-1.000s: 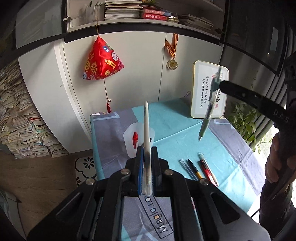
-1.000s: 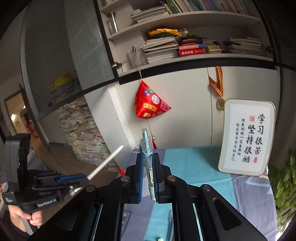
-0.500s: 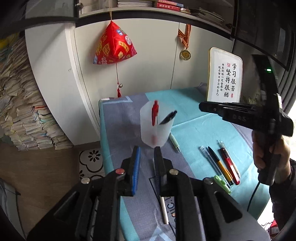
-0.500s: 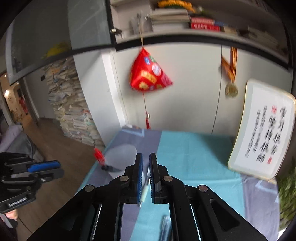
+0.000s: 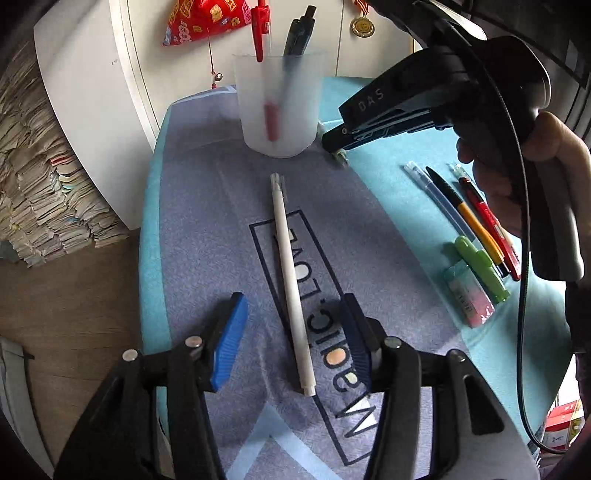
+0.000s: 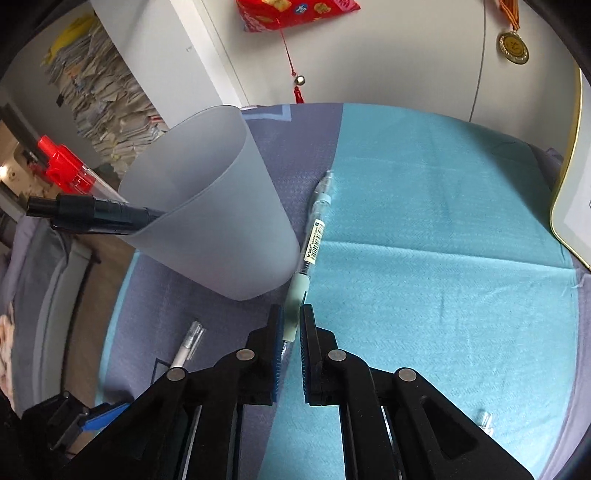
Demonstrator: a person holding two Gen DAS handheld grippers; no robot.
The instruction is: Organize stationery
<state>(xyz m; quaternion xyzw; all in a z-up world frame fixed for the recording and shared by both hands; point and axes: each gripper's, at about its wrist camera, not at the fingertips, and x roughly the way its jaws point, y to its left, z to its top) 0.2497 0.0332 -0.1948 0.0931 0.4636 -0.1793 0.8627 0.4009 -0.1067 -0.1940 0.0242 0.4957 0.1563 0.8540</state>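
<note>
Both jaws opening. L gripper point(image 5: 291, 343) straddling white pen point(image 5: 291, 288), centre frame, lying on tabletop point(image 5: 207, 229). R gripper point(image 6: 291, 328) loosening on green pen point(image 6: 306, 254) beside cup point(image 6: 221, 229). Lifting straight should avoid rolling them.

A home study corner: a table under a blue-grey tablecloth point(image 5: 207, 221) stands against white cabinets point(image 6: 388, 55), with tall stacks of papers point(image 5: 40, 184) on the wooden floor, a red festive pendant point(image 5: 207, 18), a medal point(image 6: 512, 46) and a framed calligraphy board point(image 6: 576, 206).
</note>
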